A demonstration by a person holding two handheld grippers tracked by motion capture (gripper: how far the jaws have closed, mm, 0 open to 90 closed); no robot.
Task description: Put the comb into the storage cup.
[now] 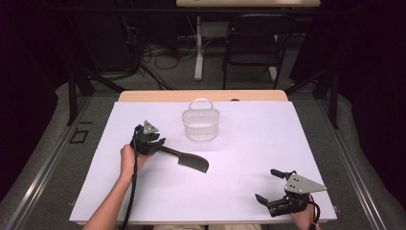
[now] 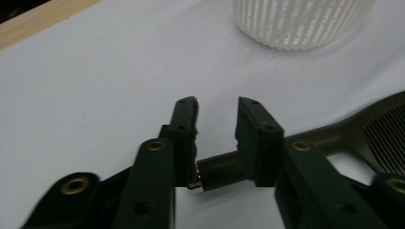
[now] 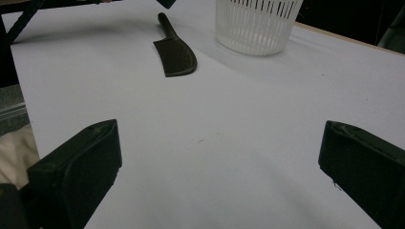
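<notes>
A black cleaver-shaped tool lies on the white table, left of centre, with its blade toward the right. My left gripper is shut on the end of the handle. In the left gripper view the round handle sits pinched between the two jaws of that gripper, and the ribbed blade runs off to the right. My right gripper rests near the table's front right corner with its jaws wide apart and nothing between them. The right gripper view shows this gripper facing the tool from afar.
A white slotted basket with a handle stands behind the tool near the table's middle back, also seen in the gripper views as basket and basket. A black chair and cables lie beyond the far edge.
</notes>
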